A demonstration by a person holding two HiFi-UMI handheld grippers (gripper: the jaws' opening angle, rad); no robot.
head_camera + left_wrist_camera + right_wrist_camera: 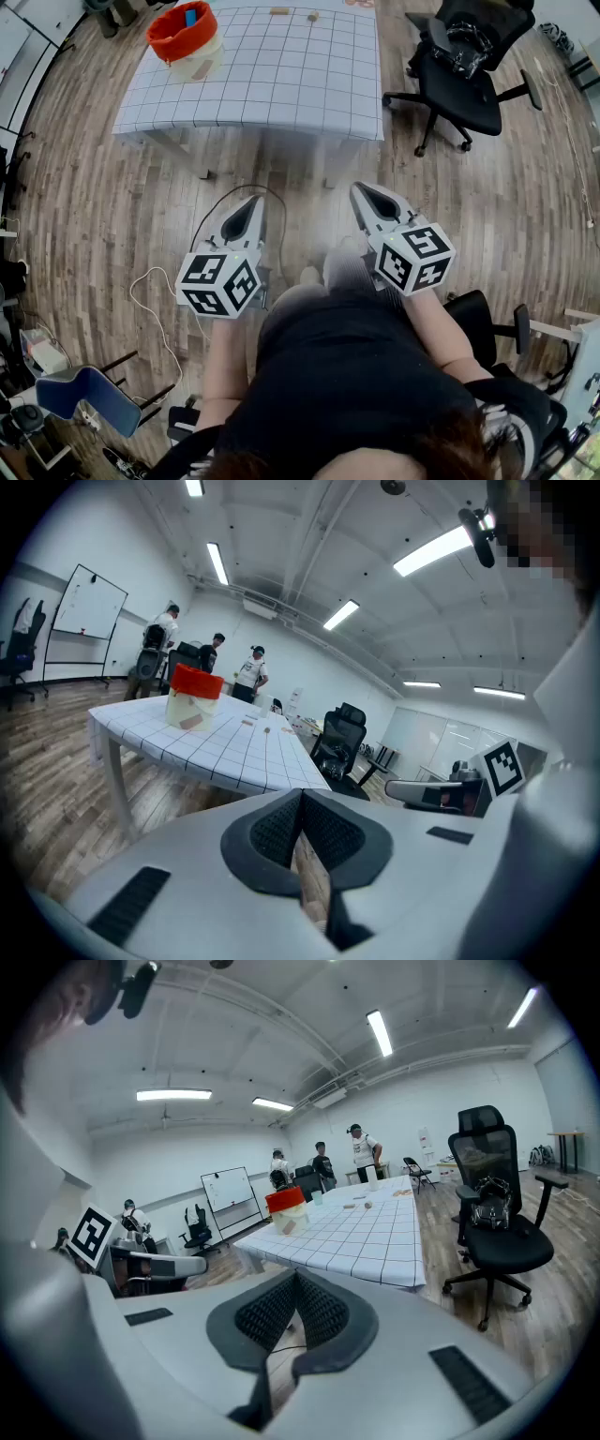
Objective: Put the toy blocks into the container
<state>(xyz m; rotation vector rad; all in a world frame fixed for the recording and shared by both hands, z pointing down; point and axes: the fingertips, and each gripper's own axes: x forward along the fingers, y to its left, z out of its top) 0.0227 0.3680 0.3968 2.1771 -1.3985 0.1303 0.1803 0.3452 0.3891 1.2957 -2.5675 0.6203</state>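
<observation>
1. Grey-padded left gripper (255, 202) was held with its jaws pressed together, nothing pinched.
2. Grey-padded right gripper (364, 190) was likewise closed and empty.
3. Small wooden toy blocks (278, 11) were seen on the white gridded table (281, 84), apart from the orange-topped cream container (183, 42); both grippers were held well short of the table.

Left tongs (302, 801): pads meet at the tips, nothing between them. Beyond, a grid-patterned surface (216, 754) carries a pale container (194, 699) with a red top. Small blocks (249, 722) lie apart from it. Black office chair (339, 741) stands right of the surface.
</observation>
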